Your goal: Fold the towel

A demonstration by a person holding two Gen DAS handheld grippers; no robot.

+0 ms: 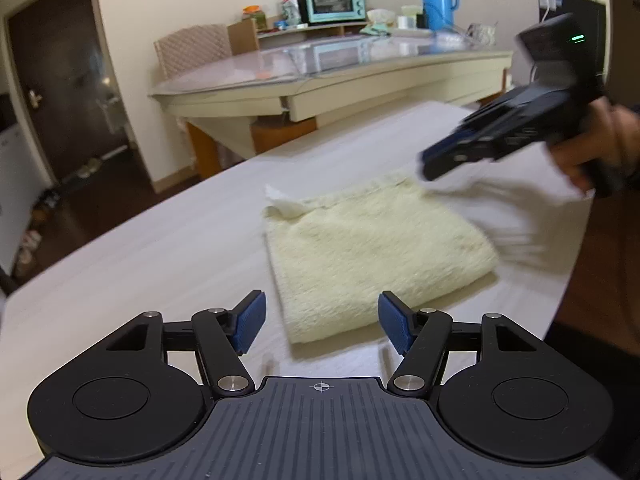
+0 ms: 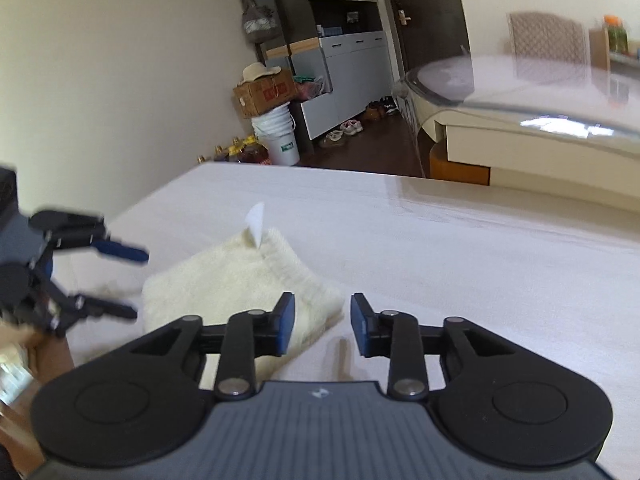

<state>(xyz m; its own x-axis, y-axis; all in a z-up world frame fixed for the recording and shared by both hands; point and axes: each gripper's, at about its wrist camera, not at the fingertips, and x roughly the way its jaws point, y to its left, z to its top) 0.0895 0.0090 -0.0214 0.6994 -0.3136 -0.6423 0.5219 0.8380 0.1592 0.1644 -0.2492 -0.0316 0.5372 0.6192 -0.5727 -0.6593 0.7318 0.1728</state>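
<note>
Left gripper point(image 1: 321, 322): jaws wide apart, holding nothing, hanging above the table point(image 1: 140, 264) just short of the towel's near corner. Right gripper point(image 2: 322, 326): jaws part open, narrower gap than mine on the left, also empty; its left pad overlaps a towel corner in view, contact not clear.

Towel point(image 1: 372, 248): cream, fluffy, already doubled into a thick pad, lying flat mid-table. From the left wrist it sits straight ahead and slightly right, long axis running away and to the right. White tag point(image 1: 280, 196) sticks up at the far left corner.

Both grippers are close to it, at roughly opposite corners; I judge the left better lined up on a near edge.

Room: bare tabletop left and beyond the towel; table edge lies close on the right side.
</note>
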